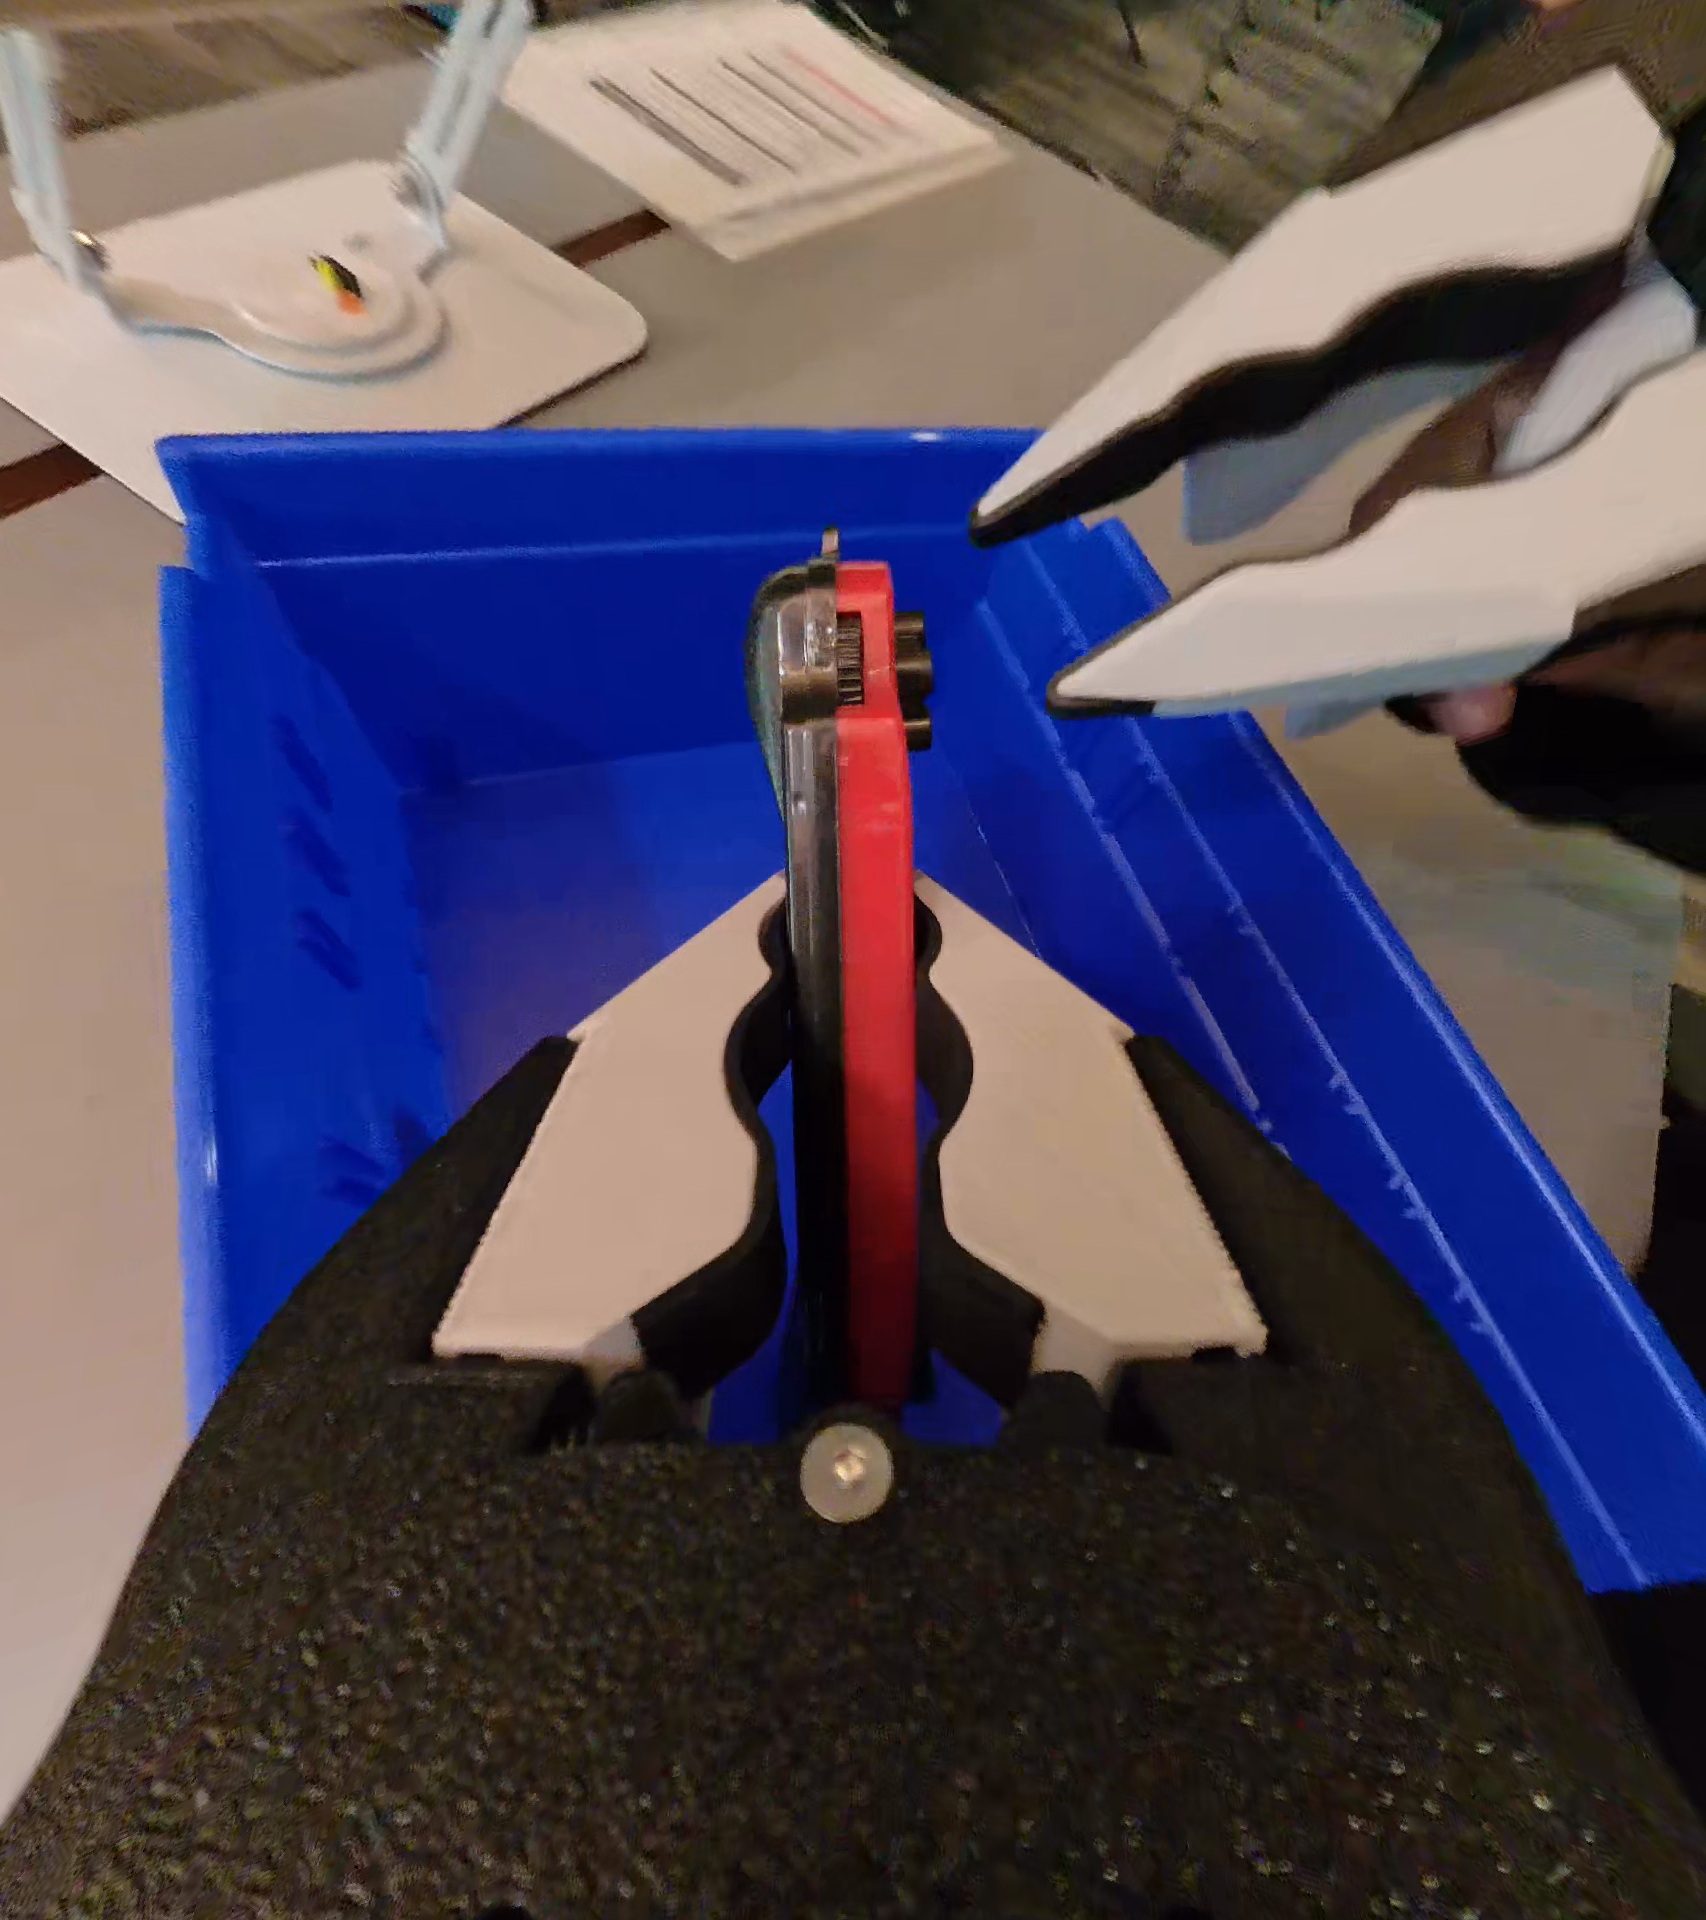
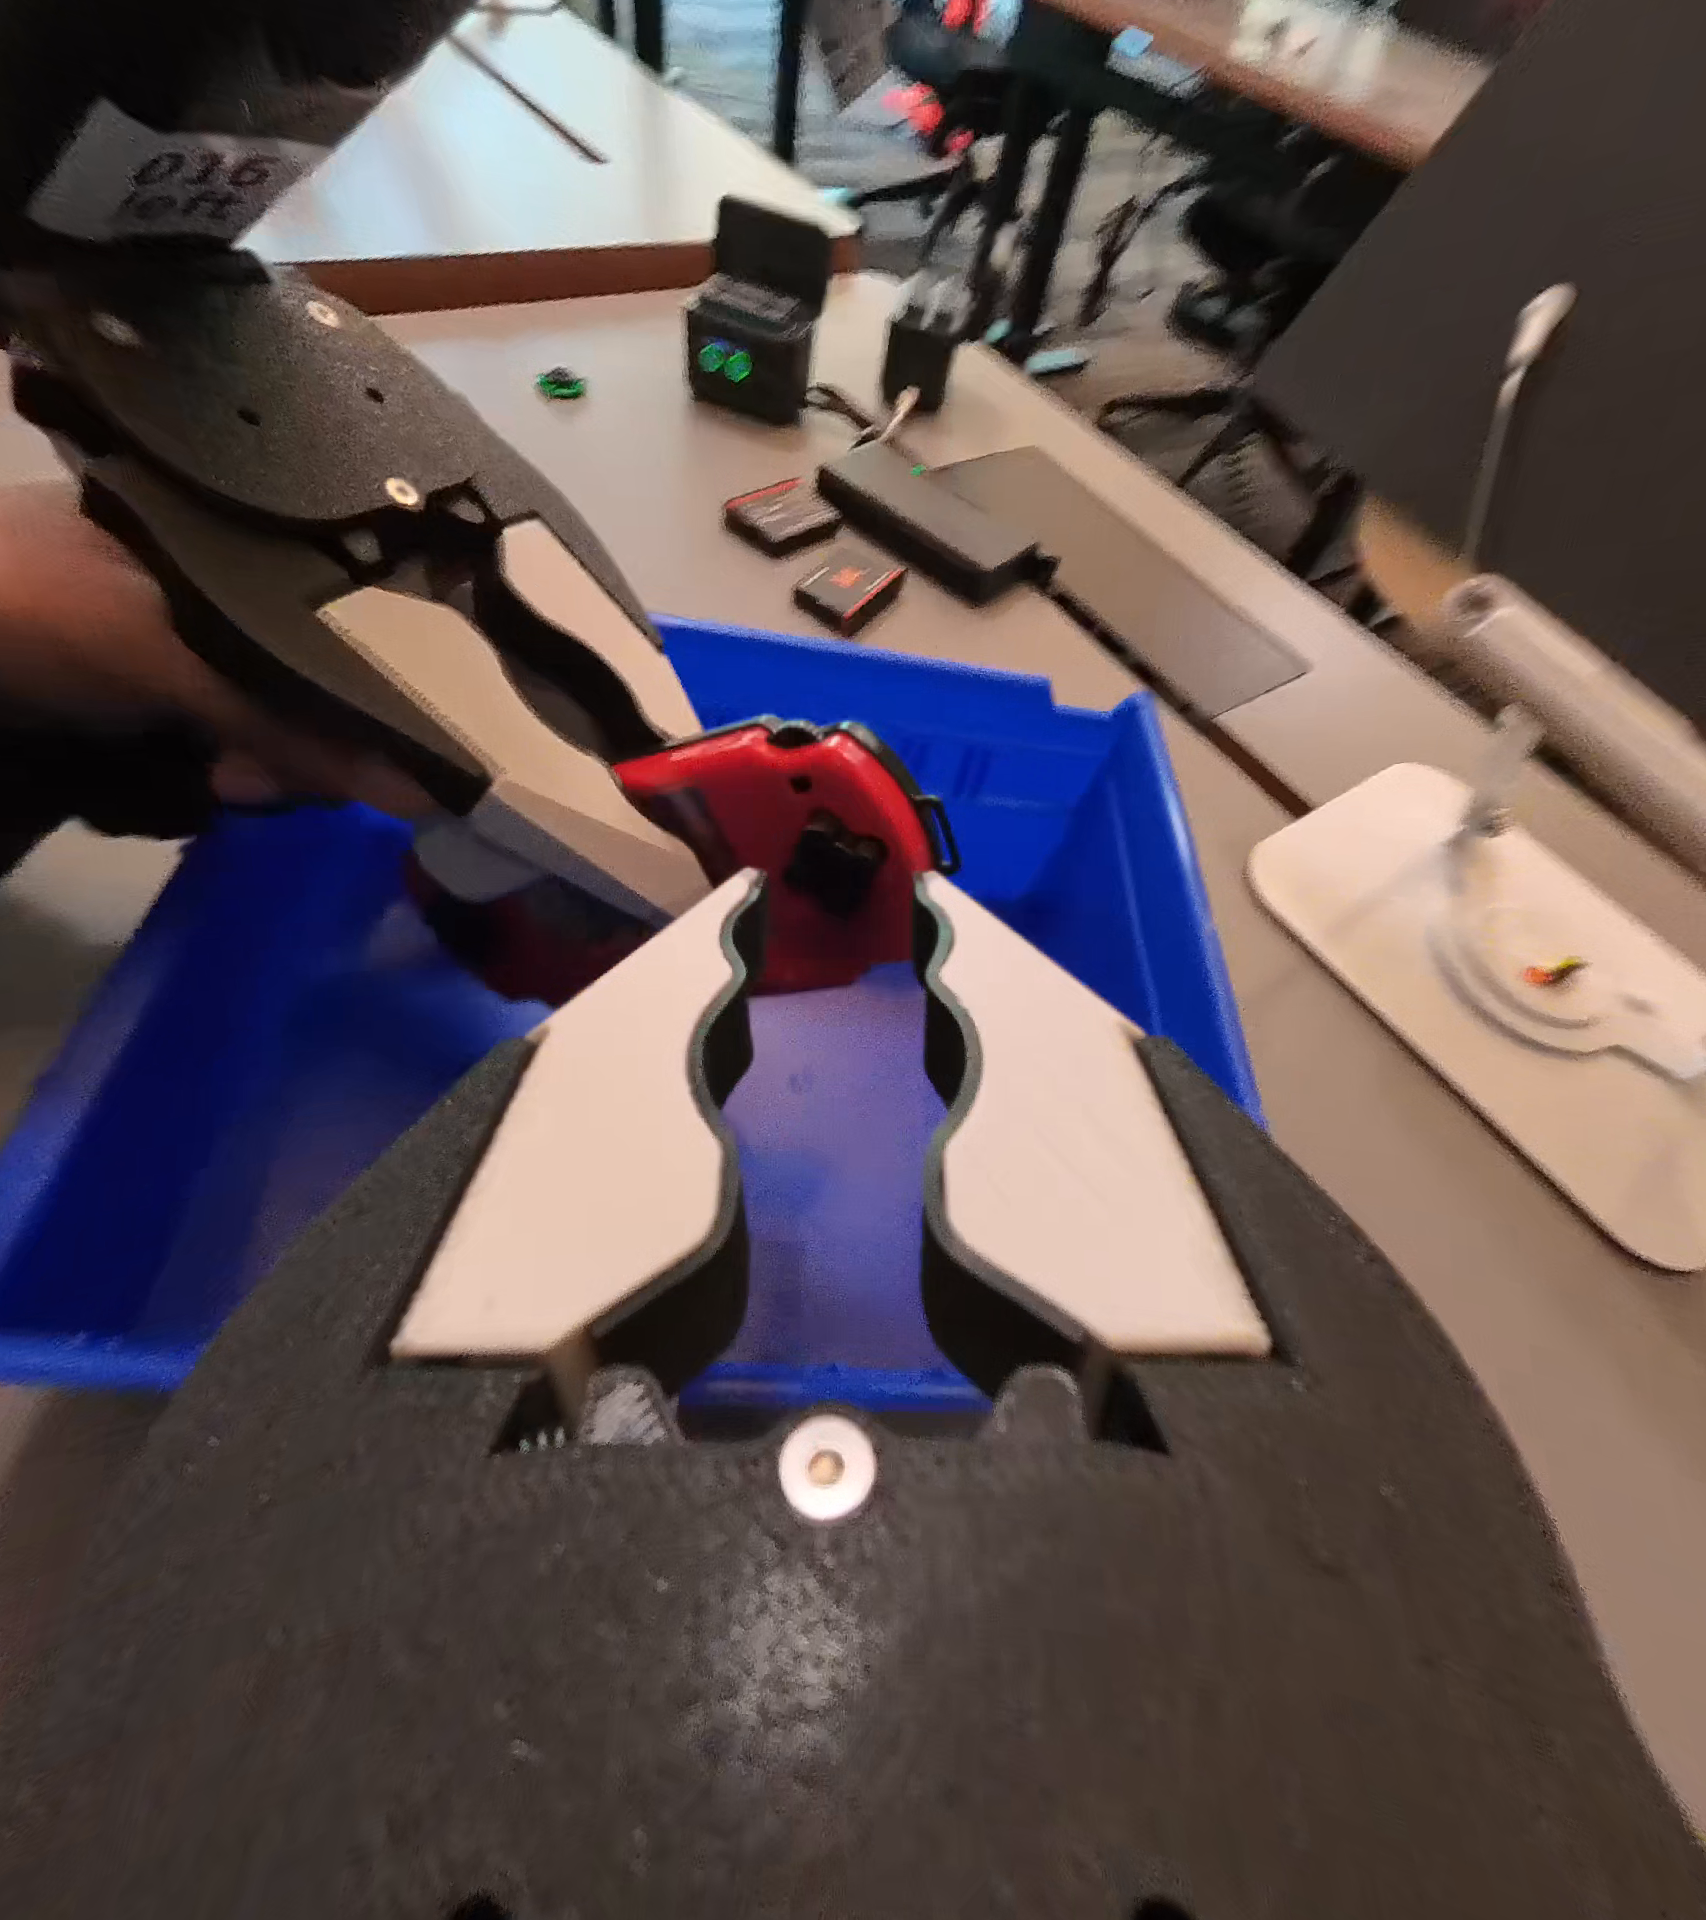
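The left gripper clamps the tape measure edge-up above the bin. The right gripper, jaws apart, sits over the bin's near side. The tray lies just beyond the bin on the table.

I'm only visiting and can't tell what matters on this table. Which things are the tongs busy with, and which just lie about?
In use:
left tongs, shut on the red tool
right tongs, open
blue bin

Lying about:
white tray
paper sheet
black boxes
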Motion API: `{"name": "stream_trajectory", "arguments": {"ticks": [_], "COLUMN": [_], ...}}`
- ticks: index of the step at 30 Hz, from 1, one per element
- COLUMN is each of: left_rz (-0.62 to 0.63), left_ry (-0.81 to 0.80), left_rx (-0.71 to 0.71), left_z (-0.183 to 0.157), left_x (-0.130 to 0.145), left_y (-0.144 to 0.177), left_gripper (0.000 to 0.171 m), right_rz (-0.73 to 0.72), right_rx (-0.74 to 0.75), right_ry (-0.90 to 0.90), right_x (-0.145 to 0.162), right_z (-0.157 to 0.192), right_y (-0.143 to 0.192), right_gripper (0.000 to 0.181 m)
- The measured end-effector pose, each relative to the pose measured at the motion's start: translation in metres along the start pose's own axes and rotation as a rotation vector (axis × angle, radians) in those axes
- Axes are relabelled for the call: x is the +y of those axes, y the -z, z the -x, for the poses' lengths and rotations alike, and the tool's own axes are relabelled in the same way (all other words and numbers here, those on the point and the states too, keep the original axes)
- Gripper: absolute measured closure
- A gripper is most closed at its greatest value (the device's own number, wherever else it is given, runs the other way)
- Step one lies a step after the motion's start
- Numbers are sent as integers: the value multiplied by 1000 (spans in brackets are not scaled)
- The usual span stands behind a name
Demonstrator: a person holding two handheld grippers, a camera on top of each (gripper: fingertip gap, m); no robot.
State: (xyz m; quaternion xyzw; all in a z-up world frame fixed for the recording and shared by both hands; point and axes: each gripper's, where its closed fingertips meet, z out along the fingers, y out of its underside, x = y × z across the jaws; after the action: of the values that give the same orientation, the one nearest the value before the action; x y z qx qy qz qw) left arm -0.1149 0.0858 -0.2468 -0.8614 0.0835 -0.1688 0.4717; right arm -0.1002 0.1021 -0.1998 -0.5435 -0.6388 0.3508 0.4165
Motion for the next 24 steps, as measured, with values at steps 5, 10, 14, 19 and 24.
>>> {"name": "stream_trajectory", "arguments": {"ticks": [5, 10, 14, 19, 24], "left_rz": [-119, -155, -173, -221, -274], "left_ry": [56, 56, 75, 77, -13], "left_rx": [18, 34, 45, 21, -131], "left_z": [-9, -15, -17, -14, -7], "left_x": [-15, -18, -17, -20, -27], "left_y": [3, 6, 4, 5, 10], "left_gripper": [156, 155, 155, 155, 155], "right_rz": [-56, -88, -86, -115, -167], "right_rx": [145, 216, 267, 273, 217], "right_ry": [6, 1, 24, -74, -220], "right_x": [-13, -17, -15, -16, -22], "right_z": [4, 0, -1, 0, 1], "right_y": [-3, -2, -2, -3, -5], "right_gripper": [154, 160, 162, 163, 164]}}
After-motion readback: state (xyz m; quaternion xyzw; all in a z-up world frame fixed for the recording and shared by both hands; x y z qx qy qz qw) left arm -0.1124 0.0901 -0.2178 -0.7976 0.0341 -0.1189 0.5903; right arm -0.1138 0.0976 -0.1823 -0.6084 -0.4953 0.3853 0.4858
